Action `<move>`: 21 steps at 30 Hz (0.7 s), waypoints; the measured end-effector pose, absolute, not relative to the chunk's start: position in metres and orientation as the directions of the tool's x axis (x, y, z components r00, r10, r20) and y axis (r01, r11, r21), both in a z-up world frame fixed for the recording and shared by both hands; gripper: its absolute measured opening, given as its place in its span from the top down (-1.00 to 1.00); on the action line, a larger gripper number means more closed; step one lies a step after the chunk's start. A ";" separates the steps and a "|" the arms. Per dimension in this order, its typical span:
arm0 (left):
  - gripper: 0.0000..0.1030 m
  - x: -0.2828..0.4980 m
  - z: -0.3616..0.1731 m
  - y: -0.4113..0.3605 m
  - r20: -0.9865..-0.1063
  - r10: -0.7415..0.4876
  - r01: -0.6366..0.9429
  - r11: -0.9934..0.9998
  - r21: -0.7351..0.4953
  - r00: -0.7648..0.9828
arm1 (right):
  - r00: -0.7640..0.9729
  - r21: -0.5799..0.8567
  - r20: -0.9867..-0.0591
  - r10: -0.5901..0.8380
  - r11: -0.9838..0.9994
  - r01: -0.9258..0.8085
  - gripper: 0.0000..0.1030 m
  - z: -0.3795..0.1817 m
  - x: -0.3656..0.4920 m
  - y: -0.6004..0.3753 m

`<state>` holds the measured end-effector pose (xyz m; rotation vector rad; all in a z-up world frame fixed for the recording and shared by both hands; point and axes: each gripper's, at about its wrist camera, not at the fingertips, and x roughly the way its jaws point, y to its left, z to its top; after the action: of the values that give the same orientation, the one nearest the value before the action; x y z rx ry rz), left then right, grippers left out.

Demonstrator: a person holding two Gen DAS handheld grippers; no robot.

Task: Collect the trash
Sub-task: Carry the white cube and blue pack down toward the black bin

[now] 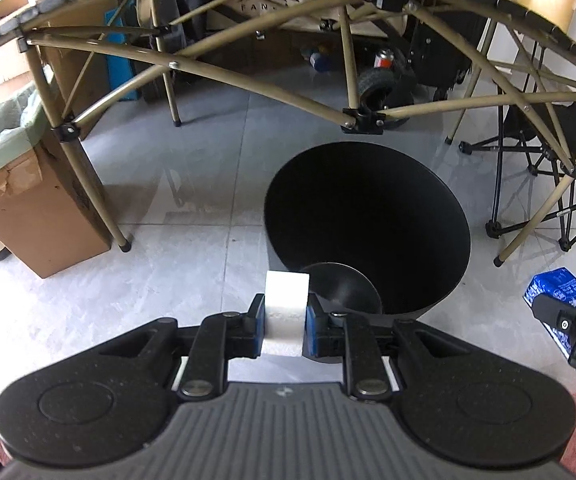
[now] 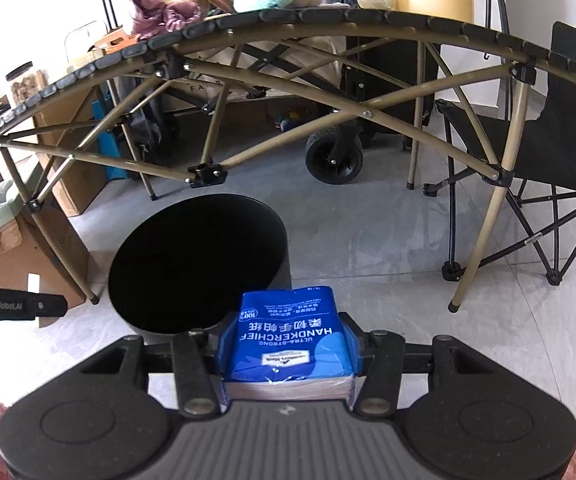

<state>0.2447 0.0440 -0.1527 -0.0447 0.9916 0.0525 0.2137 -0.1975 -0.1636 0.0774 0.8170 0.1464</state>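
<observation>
Currently the left gripper (image 1: 284, 316) has its jaws clamped on a white foam block (image 1: 285, 304), just short of the round black bin's (image 1: 440, 280) near rim. The right gripper (image 2: 285, 346), jaws clamped on a blue handkerchief tissue pack (image 2: 288, 340), sits beside that bin's (image 2: 279, 236) right edge, similarly close.

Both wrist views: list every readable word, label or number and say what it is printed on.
"ULTRA-STRONG HANDKERCHIEF", upside down, on the blue tissue pack held in the right gripper.
"100" in a round badge on the same pack; the Chinese characters and the small white label are too unclear to read.
"GenRobot.AI" on the left gripper.
"FAN", cut off, on the beige wagon fabric.
The white block in the left gripper's jaws bears no text.
</observation>
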 end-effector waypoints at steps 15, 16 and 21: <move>0.62 0.300 -0.154 0.003 -0.860 -0.019 -0.024 0.999 -0.036 0.511 | 0.686 0.134 -0.721 0.098 0.991 -0.001 0.02 -0.172 0.242 -0.224; 0.62 0.303 -0.153 0.001 -0.861 -0.019 -0.026 0.999 -0.037 0.508 | 0.686 0.134 -0.722 0.095 0.991 0.003 0.02 -0.173 0.244 -0.225; 0.62 0.321 -0.149 -0.009 -0.874 -0.033 -0.037 0.998 -0.058 0.484 | 0.686 0.130 -0.723 0.080 0.991 0.022 0.02 -0.174 0.251 -0.230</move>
<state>0.3213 -0.0093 -0.1487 -0.0720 1.0657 0.0028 0.2506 -0.2297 -0.1740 0.1326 0.8143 0.0321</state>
